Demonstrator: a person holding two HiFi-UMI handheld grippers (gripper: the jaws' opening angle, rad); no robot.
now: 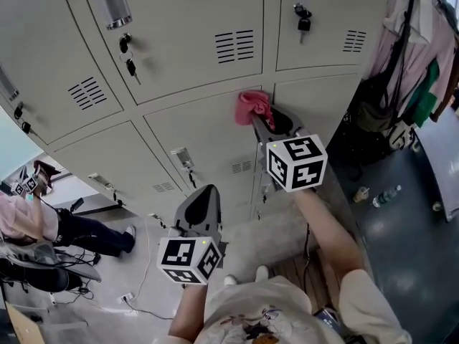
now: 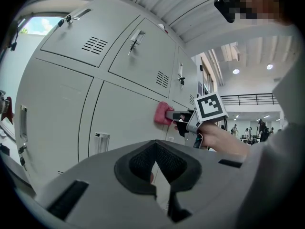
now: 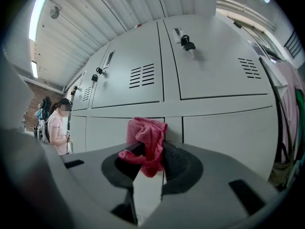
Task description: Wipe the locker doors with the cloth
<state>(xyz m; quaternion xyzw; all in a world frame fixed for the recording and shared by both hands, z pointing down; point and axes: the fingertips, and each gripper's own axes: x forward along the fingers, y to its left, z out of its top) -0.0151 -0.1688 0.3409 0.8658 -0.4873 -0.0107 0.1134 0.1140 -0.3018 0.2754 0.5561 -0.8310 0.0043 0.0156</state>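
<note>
A pink cloth (image 1: 252, 106) is bunched in my right gripper (image 1: 259, 117), which is shut on it and holds it against a grey locker door (image 1: 204, 138) at that door's upper right corner, beside the seam to the neighbouring door. In the right gripper view the cloth (image 3: 145, 142) hangs between the jaws of the right gripper (image 3: 145, 152), touching the metal. The left gripper view shows the cloth (image 2: 163, 113) from the side. My left gripper (image 1: 204, 192) hangs lower and to the left, away from the lockers, shut and holding nothing (image 2: 155, 149).
Keys hang in the locks of the upper doors (image 1: 131, 67) (image 1: 303, 18). Clothes and bags (image 1: 416, 63) hang right of the lockers. A seated person (image 1: 29, 217) is at the far left, and another person (image 3: 57, 128) stands there too. Bottles (image 1: 386, 196) lie on the floor.
</note>
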